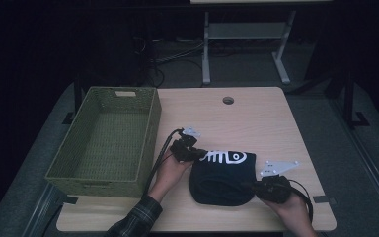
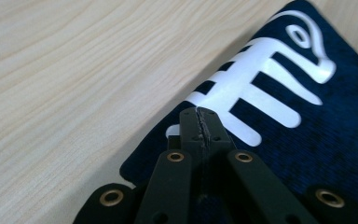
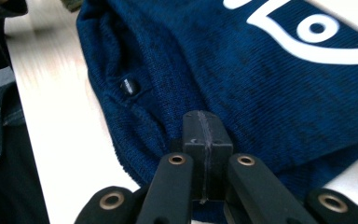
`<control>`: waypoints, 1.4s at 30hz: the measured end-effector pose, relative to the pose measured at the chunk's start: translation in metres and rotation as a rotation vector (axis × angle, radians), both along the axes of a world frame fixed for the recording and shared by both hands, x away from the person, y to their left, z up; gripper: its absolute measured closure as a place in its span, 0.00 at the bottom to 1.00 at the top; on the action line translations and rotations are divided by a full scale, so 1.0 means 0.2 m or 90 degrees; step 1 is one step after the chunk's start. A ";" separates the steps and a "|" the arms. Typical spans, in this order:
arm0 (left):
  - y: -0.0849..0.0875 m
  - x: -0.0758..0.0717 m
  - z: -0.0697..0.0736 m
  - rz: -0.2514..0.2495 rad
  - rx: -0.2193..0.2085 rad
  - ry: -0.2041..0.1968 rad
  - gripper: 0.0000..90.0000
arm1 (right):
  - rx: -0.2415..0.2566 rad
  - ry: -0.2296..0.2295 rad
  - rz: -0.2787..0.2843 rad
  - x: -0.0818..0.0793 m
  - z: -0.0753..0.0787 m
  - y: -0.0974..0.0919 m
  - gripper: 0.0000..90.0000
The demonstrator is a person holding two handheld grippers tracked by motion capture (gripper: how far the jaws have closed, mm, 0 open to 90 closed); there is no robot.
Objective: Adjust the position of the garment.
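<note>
Folded navy garment on a wooden table, a gripper at each end

The table (image 1: 256, 118) carries a green woven basket (image 1: 106, 140) at its left and, near the front edge, the navy garment (image 1: 222, 180) with a white print (image 1: 224, 158). The left gripper (image 2: 200, 114) and the right gripper (image 3: 204, 122) are both clenched, tips over the cloth; whether fabric is pinched is unclear.

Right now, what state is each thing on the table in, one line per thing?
Folded navy garment: lying flat on the table, white print facing up.
Green woven basket: upright, nothing inside it.
Left gripper: shut, tips at the garment's edge by the white print.
Right gripper: shut, tips against the garment's folded edge near a dark button.
</note>
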State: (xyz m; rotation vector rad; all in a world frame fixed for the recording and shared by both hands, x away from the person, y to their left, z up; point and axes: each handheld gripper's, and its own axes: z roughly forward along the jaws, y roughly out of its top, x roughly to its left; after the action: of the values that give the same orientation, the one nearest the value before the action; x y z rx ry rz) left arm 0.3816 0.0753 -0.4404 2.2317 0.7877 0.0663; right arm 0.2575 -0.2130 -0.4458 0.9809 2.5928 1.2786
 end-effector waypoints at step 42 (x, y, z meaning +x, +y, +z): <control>0.08 -0.39 0.11 -0.051 -0.034 -0.038 0.99 | -0.007 -0.092 -0.129 0.16 0.01 -0.07 1.00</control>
State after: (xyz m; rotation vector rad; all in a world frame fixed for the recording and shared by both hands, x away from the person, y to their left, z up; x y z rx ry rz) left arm 0.3031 0.0913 -0.4178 2.1975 0.6594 0.0722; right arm 0.2896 -0.2271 -0.4446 1.0736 2.3243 1.2337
